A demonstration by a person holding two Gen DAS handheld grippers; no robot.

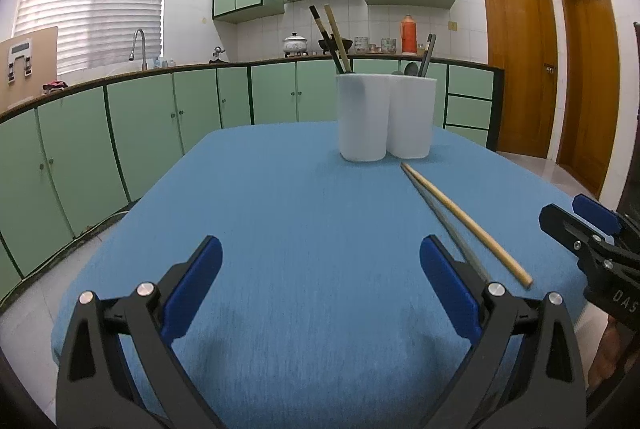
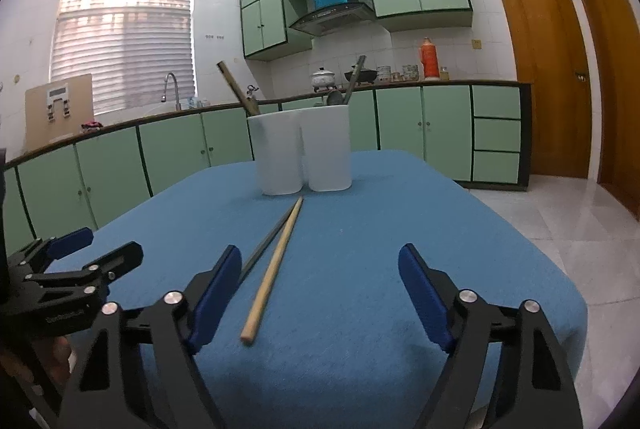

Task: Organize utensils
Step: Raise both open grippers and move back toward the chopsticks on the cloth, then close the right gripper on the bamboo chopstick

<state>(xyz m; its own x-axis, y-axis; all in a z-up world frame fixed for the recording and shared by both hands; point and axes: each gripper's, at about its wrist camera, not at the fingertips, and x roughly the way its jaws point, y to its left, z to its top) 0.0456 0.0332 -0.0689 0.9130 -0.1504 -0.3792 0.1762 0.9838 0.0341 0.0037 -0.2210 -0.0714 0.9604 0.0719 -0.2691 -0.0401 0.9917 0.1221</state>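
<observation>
Nearest the lens in the left wrist view: left tongs (image 1: 320,281), blue pads spread wide, nothing between them, hanging over bare blue tablecloth (image 1: 280,213). Just right of its right pad, two loose sticks side by side on the cloth: a pale wooden chopstick (image 1: 466,223) and a thinner grey chopstick (image 1: 452,229), far tips nearly touching just in front of the white holder (image 1: 386,117), near ends fanned slightly apart. At the right edge of that view, the right tongs (image 1: 576,225), seen from the side. In the right wrist view, right tongs (image 2: 320,293) also spread wide and gripping nothing; near end of the wooden chopstick (image 2: 274,269) lying on the cloth between the pads, closer to the left pad, untouched by either; grey chopstick (image 2: 266,243) running up beside that left pad, its near end hidden behind it. Holder (image 2: 300,153) upright near the far end of the table, two white cups joined side by side: dark and bamboo sticks leaning out of the left cup, spoon bowls and a dark handle showing in the right cup. Left tongs (image 2: 100,249) visible at that view's left edge, open. Behind, green cabinets (image 1: 140,133), a sink tap (image 1: 138,47) and wooden doors (image 1: 520,57).
</observation>
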